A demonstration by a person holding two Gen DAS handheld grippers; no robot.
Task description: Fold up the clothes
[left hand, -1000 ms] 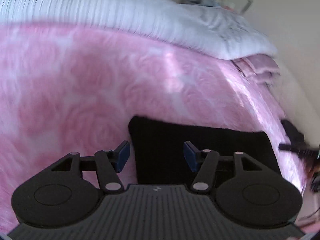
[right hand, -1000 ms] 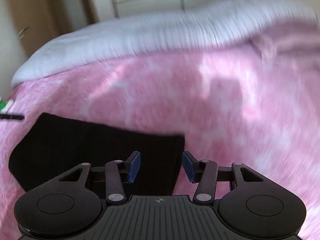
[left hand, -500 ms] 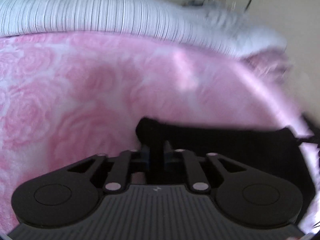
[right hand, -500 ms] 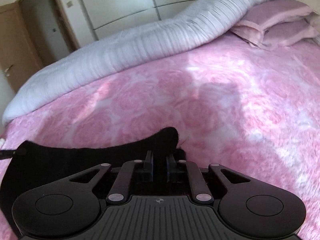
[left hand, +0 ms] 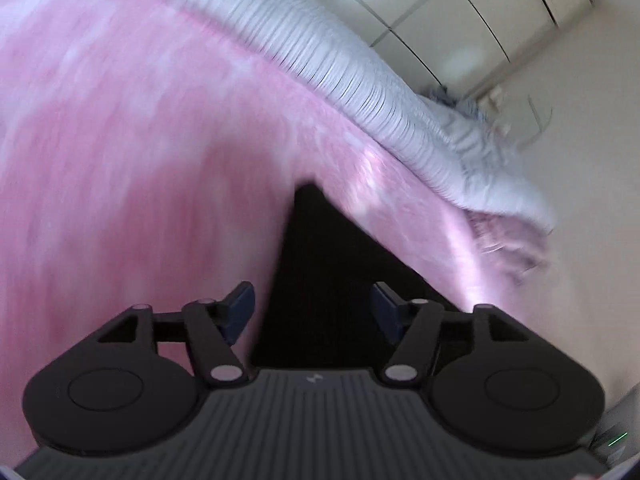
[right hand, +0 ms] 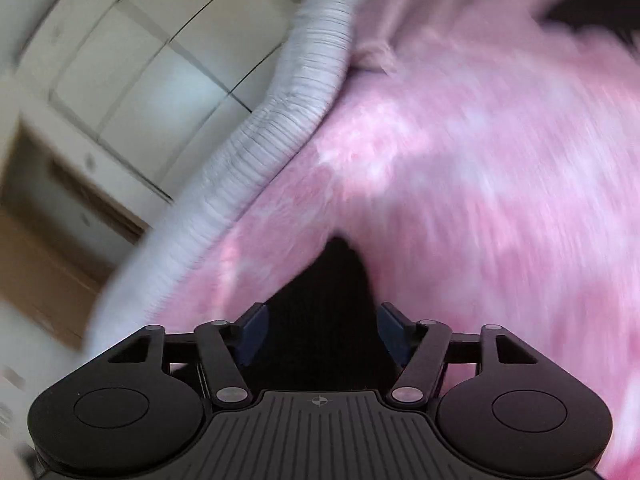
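Hovering my left tongs [left hand: 312, 310] released over the black garment [left hand: 320, 264], right tongs [right hand: 320, 330] released too, pink bedspread [left hand: 140, 160] beneath, striped duvet [left hand: 360, 80] far.

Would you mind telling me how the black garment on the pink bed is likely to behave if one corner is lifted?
The black garment will probably flop and drape, since it lies flat and conforms to the pink blanket. It looks thin, so likely light. The plush blanket may grip it somewhat, so it would probably drag rather than slide freely.
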